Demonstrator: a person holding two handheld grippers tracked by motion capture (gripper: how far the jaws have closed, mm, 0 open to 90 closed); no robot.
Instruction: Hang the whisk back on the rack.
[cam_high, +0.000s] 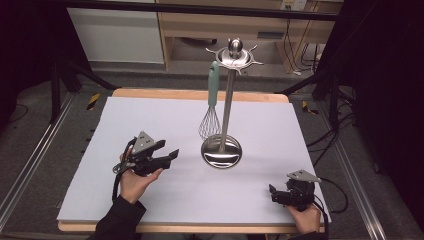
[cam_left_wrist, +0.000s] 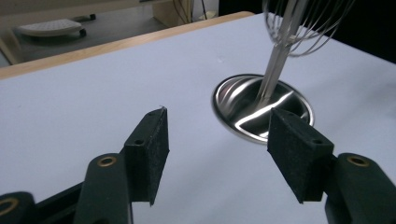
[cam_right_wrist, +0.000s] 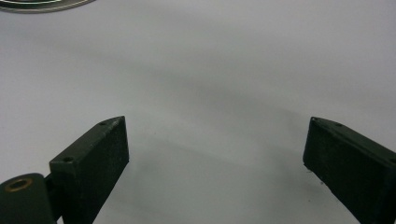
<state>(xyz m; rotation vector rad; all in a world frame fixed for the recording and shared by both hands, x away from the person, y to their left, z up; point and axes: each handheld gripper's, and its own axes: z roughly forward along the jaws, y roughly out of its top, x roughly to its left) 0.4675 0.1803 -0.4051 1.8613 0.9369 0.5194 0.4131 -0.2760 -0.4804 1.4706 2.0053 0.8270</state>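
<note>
**Two open grippers near a shiny stand with a whisk**

From the high view, a white sheet (cam_high: 165, 200) covered a wooden table (cam_high: 200, 94). In the middle of the frame stood a shiny metal stand (cam_high: 226, 107) with a round, mirror-like base (cam_high: 221, 151), a thin pole and a star-shaped top with a ball on it. A whisk (cam_high: 211, 107) with a soft green handle and thin wire loops hung from the top, just left of the pole. The left gripper (cam_high: 168, 155) sat at the lower left, held by a hand (cam_high: 134, 181), with its jaws apart and aimed at the base, near it but not touching. The right gripper (cam_high: 273, 193) was at the lower right, well apart from the stand. It was small and dark, so its jaws were hard to make out there.

From the left gripper view, two black jaws with rough flat pads (cam_left_wrist: 156, 144) stood wide apart with nothing between them. The round base (cam_left_wrist: 243, 105) lay past the right jaw, which hid its near edge. The whisk wires (cam_left_wrist: 322, 28) were cut off at the top right.

From the right gripper view, the black jaws stood far apart over the plain white sheet (cam_right_wrist: 210, 84). A thin slice of the metal base (cam_right_wrist: 42, 5) showed at the top left, cut off by the edge.
</note>
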